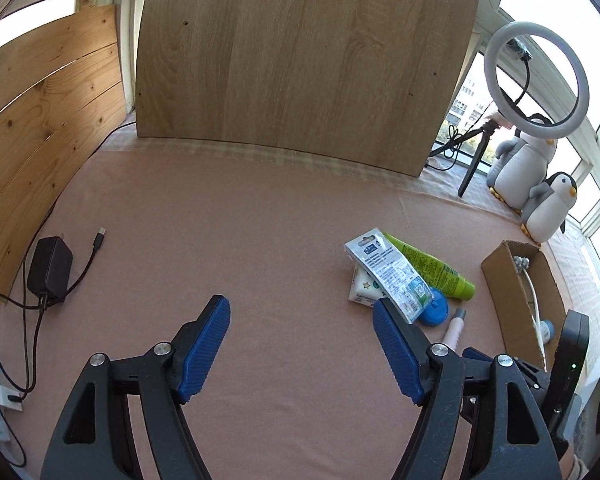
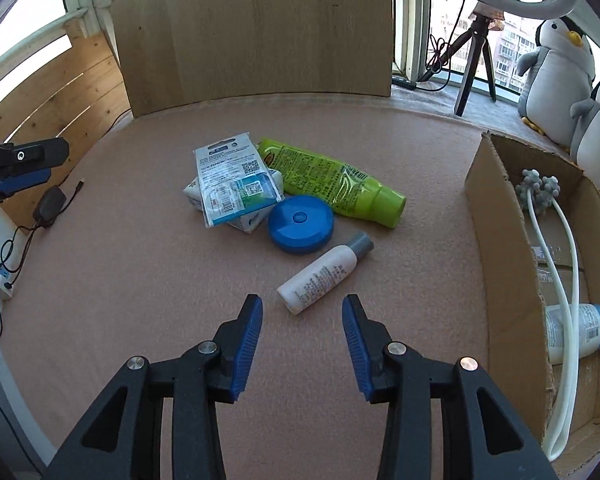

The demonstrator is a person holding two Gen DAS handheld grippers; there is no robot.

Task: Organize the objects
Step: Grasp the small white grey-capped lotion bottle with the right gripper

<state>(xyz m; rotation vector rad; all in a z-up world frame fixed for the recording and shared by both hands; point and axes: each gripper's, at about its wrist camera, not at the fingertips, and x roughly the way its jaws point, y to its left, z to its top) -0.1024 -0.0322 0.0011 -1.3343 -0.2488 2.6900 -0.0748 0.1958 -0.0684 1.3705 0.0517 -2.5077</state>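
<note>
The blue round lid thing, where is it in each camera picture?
Left wrist view: the blue round container lies low and right of centre, partly hidden behind the left gripper's right finger and the clear packet.
Right wrist view: it sits near the middle, in full view, between the packet and the white bottle.
Shared landmark: the green tube, lying just beyond the container in both views.

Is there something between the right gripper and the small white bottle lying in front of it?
Nothing visible. The right gripper is open and empty, and the white bottle lies just ahead of its fingertips on bare pink cloth. The blue round case sits beyond the bottle, not in the way.
</note>
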